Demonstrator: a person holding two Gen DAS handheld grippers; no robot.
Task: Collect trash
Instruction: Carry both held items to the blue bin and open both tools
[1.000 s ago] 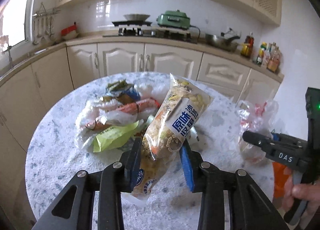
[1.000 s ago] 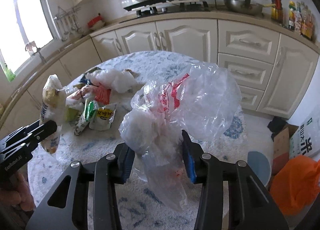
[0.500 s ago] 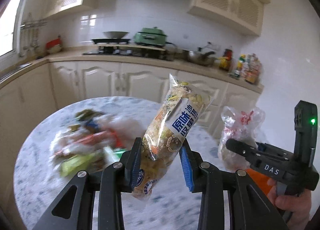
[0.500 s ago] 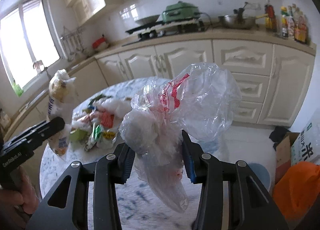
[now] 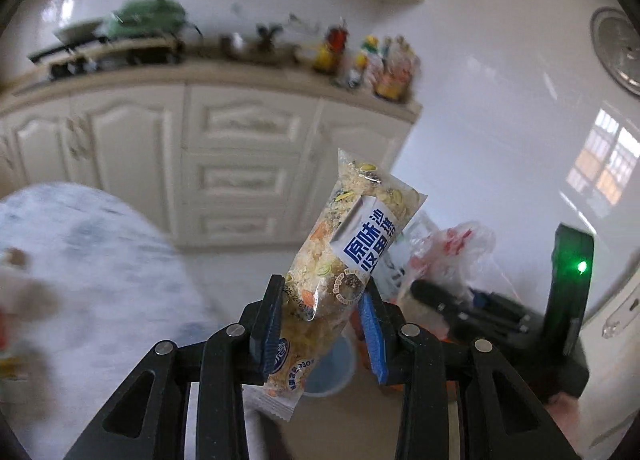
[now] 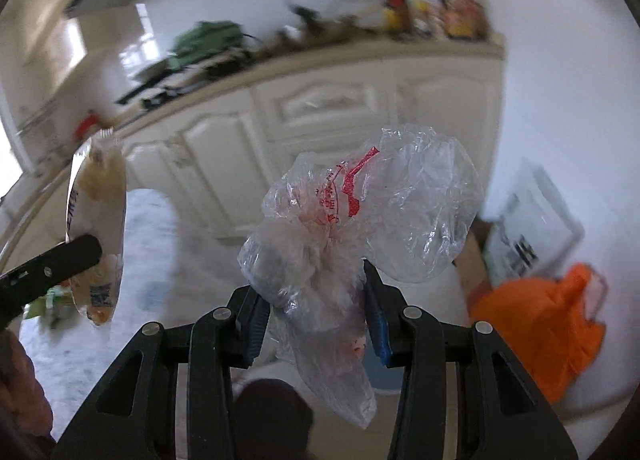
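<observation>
Trash fills both tools: the left hand-held gripper [image 5: 320, 324] is clamped on a long snack wrapper [image 5: 352, 256] with blue lettering, held tilted off the worktop [image 5: 92, 260]. The right hand-held gripper [image 6: 314, 318] is clamped on a crumpled clear plastic bag [image 6: 360, 219] with red print. Beyond, an orange bag [image 6: 540, 324] sits low at the right beside a cardboard box [image 6: 476, 260]. Farther off, blurred cream cabinets [image 5: 240, 163] run beneath a cluttered counter.
</observation>
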